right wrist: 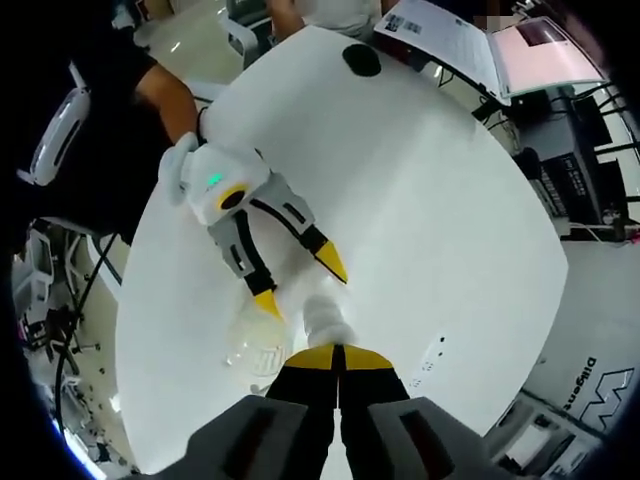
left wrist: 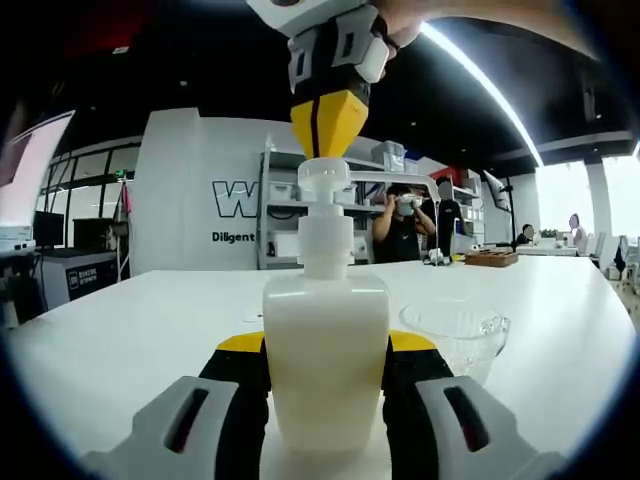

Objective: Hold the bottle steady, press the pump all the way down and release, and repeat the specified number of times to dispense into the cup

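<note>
My left hand-held gripper [left wrist: 325,400] clamps the bottle [left wrist: 326,350]; my right hand-held gripper [left wrist: 328,125], jaws pressed together, must drive the pump [left wrist: 326,185] straight down.

bottle [left wrist: 326,355]: milky white plastic, smooth, semi-matt, slightly translucent look; pump [left wrist: 325,215] white plastic, glossier on head. cup [left wrist: 457,333]: clear, glossy, glass or clear plastic, cannot tell which; faint ribbing on wall. table [left wrist: 130,330]: white, smooth, satin sheen, soft reflections of ceiling light. left gripper [left wrist: 326,345]: black matt plastic jaws with yellow plastic tips, grey smooth plastic housings below. right gripper [left wrist: 325,150]: same yellow tips, matt, grey-white moulded plastic body; in the right gripper view its jaws look black and yellow, smooth. Papers [right wrist: 440,35] at far table edge: matt white printed sheets. Wooden tray [left wrist: 492,258] far back, brown, dull finish
</note>
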Demonstrator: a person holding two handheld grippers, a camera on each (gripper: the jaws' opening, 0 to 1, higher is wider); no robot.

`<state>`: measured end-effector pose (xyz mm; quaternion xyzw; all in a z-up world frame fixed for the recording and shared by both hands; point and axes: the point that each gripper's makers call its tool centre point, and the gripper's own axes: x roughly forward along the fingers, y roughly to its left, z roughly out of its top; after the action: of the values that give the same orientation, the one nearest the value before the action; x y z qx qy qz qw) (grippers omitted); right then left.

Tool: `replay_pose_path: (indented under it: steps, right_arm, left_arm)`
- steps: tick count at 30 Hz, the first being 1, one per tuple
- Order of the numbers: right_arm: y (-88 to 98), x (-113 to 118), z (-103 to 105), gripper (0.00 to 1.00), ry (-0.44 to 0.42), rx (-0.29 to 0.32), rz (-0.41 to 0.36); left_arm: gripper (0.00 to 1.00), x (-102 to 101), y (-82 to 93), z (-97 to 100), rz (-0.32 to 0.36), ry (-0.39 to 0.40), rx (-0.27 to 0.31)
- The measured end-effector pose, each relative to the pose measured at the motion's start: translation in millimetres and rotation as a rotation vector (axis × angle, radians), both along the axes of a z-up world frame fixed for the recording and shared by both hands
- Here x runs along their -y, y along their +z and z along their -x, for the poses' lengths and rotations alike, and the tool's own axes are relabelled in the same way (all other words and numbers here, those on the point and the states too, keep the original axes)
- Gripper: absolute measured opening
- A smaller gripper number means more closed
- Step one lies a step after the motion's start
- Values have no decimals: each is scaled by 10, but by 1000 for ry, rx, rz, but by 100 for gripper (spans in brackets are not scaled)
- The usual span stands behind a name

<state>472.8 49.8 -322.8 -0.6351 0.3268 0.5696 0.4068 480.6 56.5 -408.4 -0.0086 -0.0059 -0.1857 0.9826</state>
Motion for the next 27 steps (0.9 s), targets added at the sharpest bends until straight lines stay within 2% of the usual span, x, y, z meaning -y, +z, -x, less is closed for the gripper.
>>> replay_pose_path:
  steps: [14,27]
  right_arm:
    - [-19,-5,7,0,-4,13,32]
    - [-21,2,10,0,-7,9,20]
  left_arm:
    - [41,-2,1,1,2,-1,2]
    - [41,-5,-1,-3,3,-1,3]
